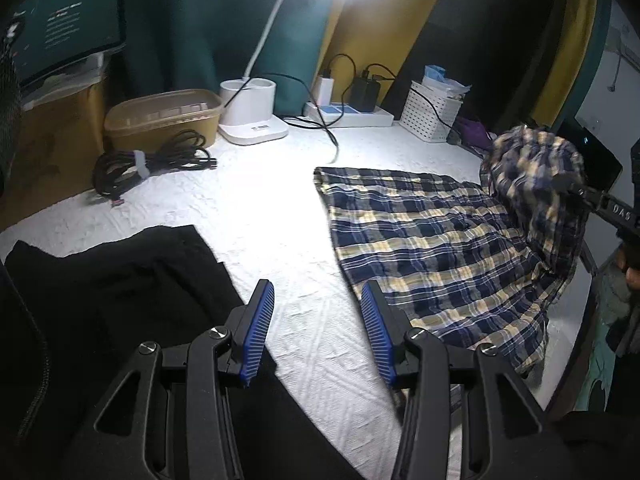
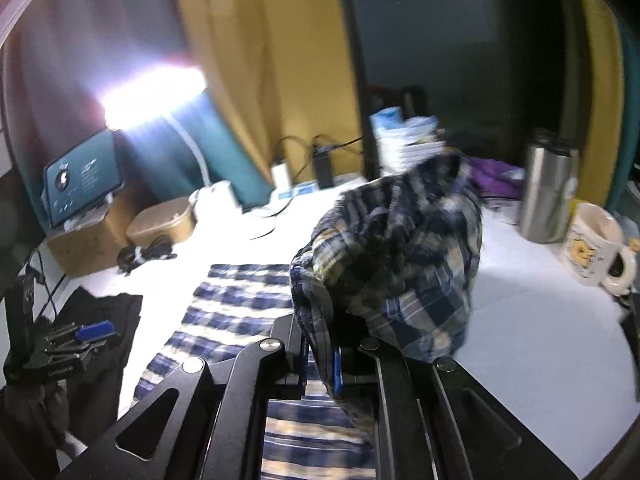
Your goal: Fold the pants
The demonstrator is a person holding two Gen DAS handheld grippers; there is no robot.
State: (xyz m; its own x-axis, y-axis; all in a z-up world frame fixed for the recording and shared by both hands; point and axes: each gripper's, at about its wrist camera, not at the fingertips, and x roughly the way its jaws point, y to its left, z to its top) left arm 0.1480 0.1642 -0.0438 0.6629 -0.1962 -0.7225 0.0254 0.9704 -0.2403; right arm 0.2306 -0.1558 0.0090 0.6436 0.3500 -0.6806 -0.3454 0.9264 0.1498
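The blue, yellow and white plaid pants (image 1: pixel 432 240) lie spread on the white table cover (image 1: pixel 260 208). Their right end is bunched and lifted off the table. My right gripper (image 2: pixel 320 344) is shut on that raised fabric (image 2: pixel 400 248), which drapes over its fingers. In the left wrist view the right gripper (image 1: pixel 576 186) shows at the right edge, with plaid cloth hanging from it. My left gripper (image 1: pixel 318 286) stands open just above the cover, left of the pants' near edge. Nothing lies between its blue pads (image 1: pixel 260 332).
A black garment (image 1: pixel 120 280) lies at the near left. At the back stand a brown tub (image 1: pixel 164 118), coiled cables (image 1: pixel 148 164), a lamp base (image 1: pixel 252 116), a power strip (image 1: pixel 348 116) and a white basket (image 1: pixel 432 116). A steel tumbler (image 2: pixel 548 196) and mug (image 2: pixel 596 248) stand far right.
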